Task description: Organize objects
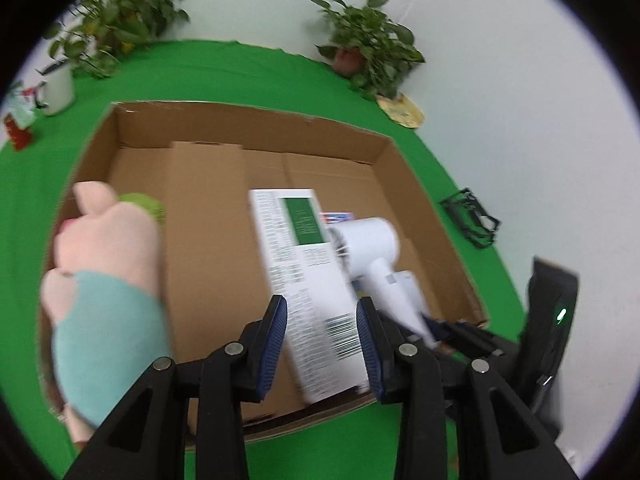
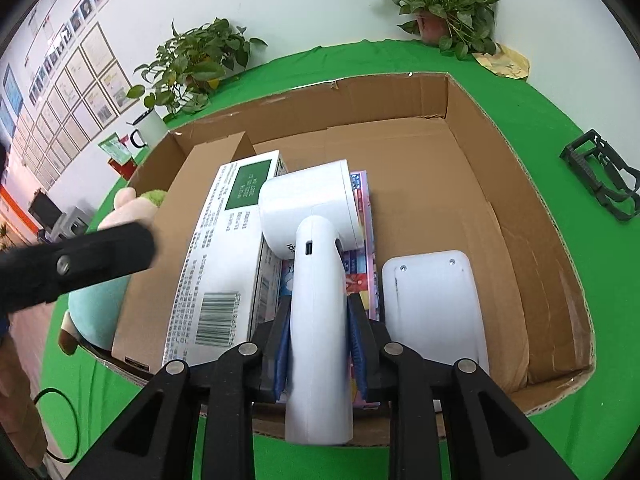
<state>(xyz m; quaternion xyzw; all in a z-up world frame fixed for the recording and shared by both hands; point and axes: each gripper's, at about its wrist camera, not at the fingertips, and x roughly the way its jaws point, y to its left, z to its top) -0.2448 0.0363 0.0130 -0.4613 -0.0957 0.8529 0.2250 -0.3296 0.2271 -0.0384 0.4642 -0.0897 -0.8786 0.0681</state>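
Observation:
An open cardboard box (image 1: 248, 110) (image 2: 440, 80) sits on the green cloth. Inside lie a white carton with a green label (image 1: 304, 280) (image 2: 224, 248), a colourful flat pack (image 2: 362, 264) and a white rounded plate (image 2: 432, 304). My right gripper (image 2: 318, 332) is shut on the handle of a white hair dryer (image 2: 316, 208) (image 1: 368, 240), whose head rests over the pack beside the carton. My left gripper (image 1: 322, 320) hovers open above the carton's near end, holding nothing. A pink and teal plush toy (image 1: 108, 248) (image 2: 120, 208) lies at the box's left side.
Two potted plants (image 1: 120, 20) (image 1: 364, 48) stand at the back of the table by the white wall. A white mug (image 1: 58, 88) and a red item (image 1: 18, 132) are at far left. A black plastic frame (image 2: 600, 176) lies right of the box.

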